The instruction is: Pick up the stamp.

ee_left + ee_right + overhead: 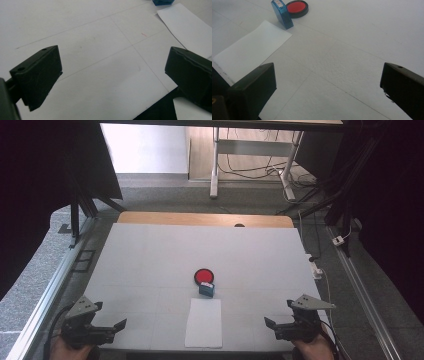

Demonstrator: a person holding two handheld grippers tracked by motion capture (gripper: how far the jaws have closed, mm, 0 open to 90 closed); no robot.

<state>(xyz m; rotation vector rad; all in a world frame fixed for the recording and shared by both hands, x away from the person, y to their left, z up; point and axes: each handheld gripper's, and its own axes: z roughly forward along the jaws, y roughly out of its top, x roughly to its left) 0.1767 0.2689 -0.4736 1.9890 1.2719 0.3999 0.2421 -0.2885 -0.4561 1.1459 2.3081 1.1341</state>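
Two grippers sit at the near table edge with jaws spread wide and nothing between them: left gripper (102, 330) well to the left of the white paper sheet (204, 322), right gripper (284, 327) well to its right. Blue stamp (207, 289) stands just beyond the sheet's far edge, close to it. Red ink pad (204, 276), round and black-rimmed, lies right behind the stamp, farther from the sheet.

On the white-covered desk (150, 265), the round red ink pad in its black case (204, 276) lies at the middle. The small blue plastic stamp (207, 289) stands just before it, touching or nearly so. The white paper sheet (204, 322) lies before the stamp, near the front edge, between the left tool (117, 327) and the right tool (272, 326).
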